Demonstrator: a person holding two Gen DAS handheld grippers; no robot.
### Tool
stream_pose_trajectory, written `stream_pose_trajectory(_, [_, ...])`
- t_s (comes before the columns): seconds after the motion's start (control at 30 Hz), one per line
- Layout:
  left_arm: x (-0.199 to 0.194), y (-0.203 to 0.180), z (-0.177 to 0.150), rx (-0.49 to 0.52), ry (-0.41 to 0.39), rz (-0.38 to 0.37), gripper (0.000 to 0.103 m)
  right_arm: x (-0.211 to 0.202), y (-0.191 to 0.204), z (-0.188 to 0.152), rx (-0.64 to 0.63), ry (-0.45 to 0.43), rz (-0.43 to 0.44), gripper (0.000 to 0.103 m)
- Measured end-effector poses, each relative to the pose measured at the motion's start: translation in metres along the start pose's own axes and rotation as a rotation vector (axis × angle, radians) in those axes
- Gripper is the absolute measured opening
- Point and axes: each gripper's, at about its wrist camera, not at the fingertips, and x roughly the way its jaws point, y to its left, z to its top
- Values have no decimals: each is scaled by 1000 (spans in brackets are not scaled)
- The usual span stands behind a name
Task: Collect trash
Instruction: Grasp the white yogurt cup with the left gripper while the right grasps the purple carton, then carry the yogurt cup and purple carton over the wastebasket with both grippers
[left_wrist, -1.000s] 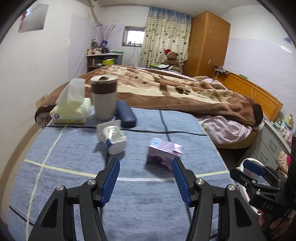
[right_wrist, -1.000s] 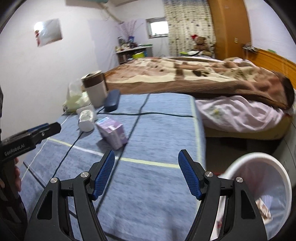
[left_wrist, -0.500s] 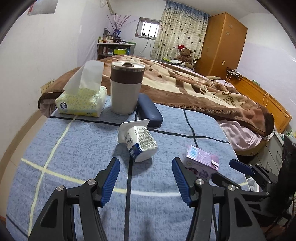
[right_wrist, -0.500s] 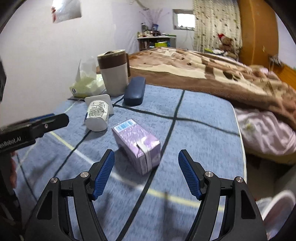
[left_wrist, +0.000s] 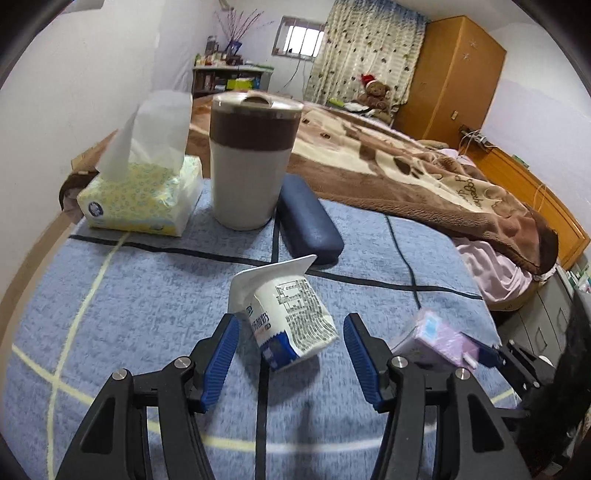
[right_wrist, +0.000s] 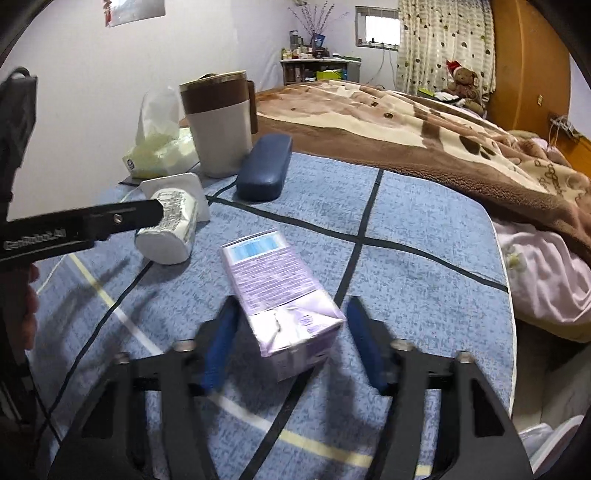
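Soft daylight comes from the far window (left_wrist: 303, 36). Fisheye bends every edge, corners go black. The right gripper (right_wrist: 288, 345) looks motion-blurred.

Yogurt cup (left_wrist: 291, 317) lies left of carton (right_wrist: 280, 295); mug (left_wrist: 251, 162) behind, tissue pack (left_wrist: 144, 192) at its left

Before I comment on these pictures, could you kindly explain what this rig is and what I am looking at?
A person holds two hand-held grippers, each with its own fisheye camera looking along its fingers. In the left view, the left gripper is open around a tipped yogurt cup. In the right view, the right gripper is open around a purple carton. Nothing is held yet. Both lie on a blue blanket, with a tissue pack, a mug and a glasses case behind.
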Motion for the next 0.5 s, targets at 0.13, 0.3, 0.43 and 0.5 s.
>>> stream_pose_trajectory(0.13, [13, -4, 3, 11, 15, 15, 59, 2, -5, 1, 14, 4, -10, 47])
stream_pose_trajectory(0.3, [26, -11, 6, 25, 17, 52, 59, 2, -10, 4, 36, -11, -53, 47])
stream_pose_trajectory(0.43, [40, -15, 4, 43, 34, 98, 59, 5, -17, 6, 60, -7, -56, 47])
stream_pose_trajectory(0.5, [43, -17, 4, 59, 35, 129, 59, 7, -19, 7, 65, -7, -52, 47])
